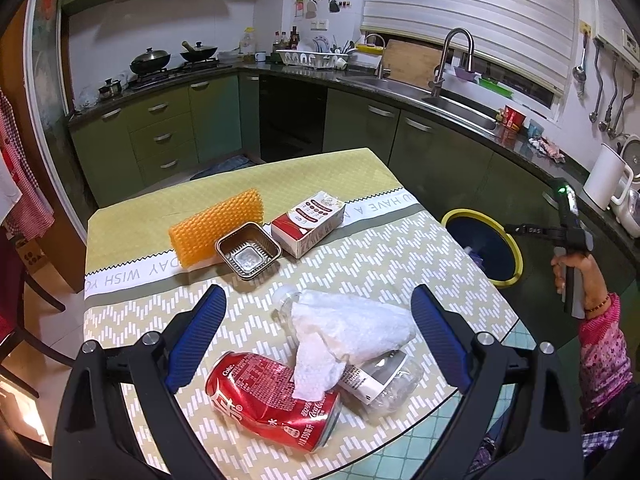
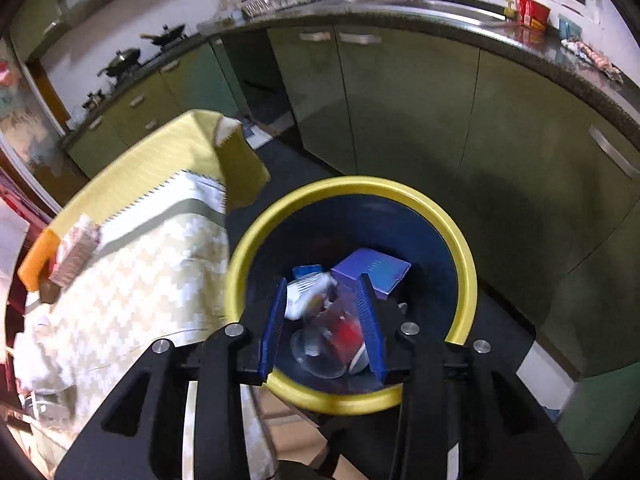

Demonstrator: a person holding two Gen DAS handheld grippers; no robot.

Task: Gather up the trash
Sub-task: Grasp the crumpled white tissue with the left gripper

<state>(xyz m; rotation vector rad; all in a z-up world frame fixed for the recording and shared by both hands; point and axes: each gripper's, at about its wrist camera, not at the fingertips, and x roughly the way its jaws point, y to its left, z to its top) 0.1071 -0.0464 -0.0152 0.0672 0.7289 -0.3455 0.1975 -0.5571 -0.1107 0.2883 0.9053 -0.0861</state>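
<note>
My left gripper (image 1: 318, 294) stands open low over the table, its blue fingers either side of a crumpled white tissue (image 1: 352, 332). The tissue lies on a clear plastic bottle (image 1: 384, 380), with a dented red cola can (image 1: 272, 396) beside it. Further back lie an orange foam net (image 1: 216, 228), a foil tray (image 1: 248, 250) and a red-and-white carton (image 1: 308, 222). My right gripper (image 2: 322, 282) points down into the yellow-rimmed bin (image 2: 464, 264). Its jaws are apart, and a blurred clear plastic cup (image 2: 324, 344) with red inside shows between them, clear of the left pad.
The bin (image 1: 484, 248) stands on the floor off the table's right edge, holding a purple box (image 2: 372, 270) and white scraps. A hand in a pink sleeve (image 1: 600, 340) holds the right gripper. Green cabinets (image 2: 400, 100) curve behind the bin. A patterned cloth (image 1: 160, 328) covers the table.
</note>
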